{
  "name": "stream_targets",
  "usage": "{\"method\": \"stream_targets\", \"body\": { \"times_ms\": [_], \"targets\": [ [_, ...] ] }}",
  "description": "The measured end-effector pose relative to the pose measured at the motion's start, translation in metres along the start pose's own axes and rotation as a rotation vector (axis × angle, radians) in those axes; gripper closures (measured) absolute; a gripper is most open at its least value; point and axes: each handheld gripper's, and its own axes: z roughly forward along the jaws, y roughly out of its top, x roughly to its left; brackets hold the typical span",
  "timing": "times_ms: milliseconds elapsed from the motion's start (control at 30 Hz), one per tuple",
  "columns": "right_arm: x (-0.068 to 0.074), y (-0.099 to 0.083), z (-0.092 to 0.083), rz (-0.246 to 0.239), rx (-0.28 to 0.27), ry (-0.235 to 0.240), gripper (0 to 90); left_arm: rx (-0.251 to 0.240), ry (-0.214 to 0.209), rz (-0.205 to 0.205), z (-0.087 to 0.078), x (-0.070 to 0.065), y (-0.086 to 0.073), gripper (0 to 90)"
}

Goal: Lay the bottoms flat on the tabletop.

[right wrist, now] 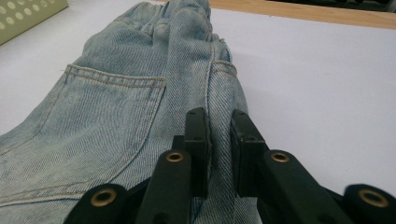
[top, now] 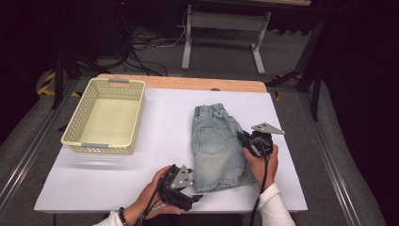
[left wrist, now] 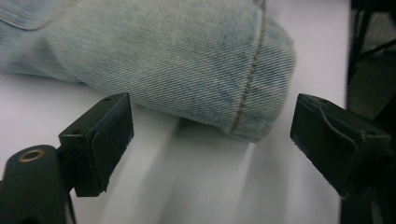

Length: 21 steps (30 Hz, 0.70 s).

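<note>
At the near edge of the table, the left gripper [top: 196,197] lies low with its jaws spread wide, the hem corner of the denim shorts [top: 216,148] just ahead of them and untouched. Farther right, the right gripper [top: 243,139] has its jaws nearly together, pinching a raised fold of denim at the shorts' right side seam. These shorts lie flat on the white table [top: 164,136], back pocket up, waistband toward the far side. Well apart at the far left stands a pale yellow plastic basket [top: 75,126].
</note>
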Motion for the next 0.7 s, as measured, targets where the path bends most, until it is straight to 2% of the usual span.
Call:
{"method": "stream_targets", "body": {
  "times_ms": [67, 133, 233, 300, 333, 400, 500, 633, 700],
  "targets": [
    [-0.002, -0.001, 0.000, 0.003, -0.002, -0.003, 78.6, 0.028, -0.001, -0.016, 0.007, 0.001, 0.003, 17.0],
    [-0.005, -0.002, 0.001, 0.001, 0.002, -0.005, 77.9, 0.031, 0.010, -0.029, 0.010, 0.003, 0.007, 19.2],
    [-0.005, -0.005, 0.002, 0.003, 0.019, -0.019, 75.5, 0.050, -0.027, -0.045, 0.015, 0.007, 0.010, 21.1],
    [-0.005, -0.006, 0.003, -0.009, 0.031, -0.033, 74.2, 0.044, -0.037, -0.053, 0.014, 0.008, 0.009, 29.1],
    [-0.006, -0.007, 0.003, -0.017, 0.045, -0.037, 72.4, 0.038, -0.038, -0.058, 0.014, 0.009, 0.009, 35.1],
    [-0.006, -0.008, 0.004, -0.024, 0.060, -0.045, 66.8, 0.041, -0.033, -0.074, 0.013, 0.011, 0.009, 41.6],
    [-0.006, -0.011, 0.003, -0.016, 0.078, -0.025, 59.4, 0.021, -0.029, -0.087, 0.012, 0.014, 0.008, 55.7],
    [-0.002, -0.019, -0.007, -0.004, 0.096, 0.011, 52.7, 0.020, -0.028, -0.078, 0.011, 0.019, 0.007, 71.3],
    [0.000, -0.024, -0.015, -0.003, 0.087, 0.018, 51.6, 0.018, -0.046, -0.087, 0.011, 0.023, 0.006, 75.1]
  ]
}}
